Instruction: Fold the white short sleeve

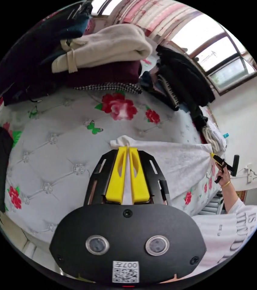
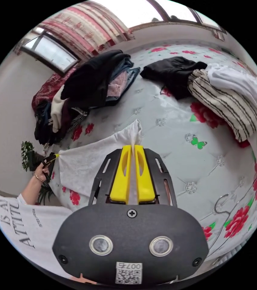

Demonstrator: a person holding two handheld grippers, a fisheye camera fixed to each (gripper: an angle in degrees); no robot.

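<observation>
The white short sleeve hangs stretched above the bed between my two grippers. In the left gripper view my left gripper is shut on one bunched corner of it, and the right gripper pinches the far corner, held by a hand. In the right gripper view my right gripper is shut on a gathered corner of the white short sleeve, while the left gripper holds the opposite corner at the left.
Under the shirt lies a quilted bed cover with red flowers. Piles of clothes sit at the back, with dark garments and a striped top nearby. A wire hanger rests on the bed. The person's white printed shirt is close.
</observation>
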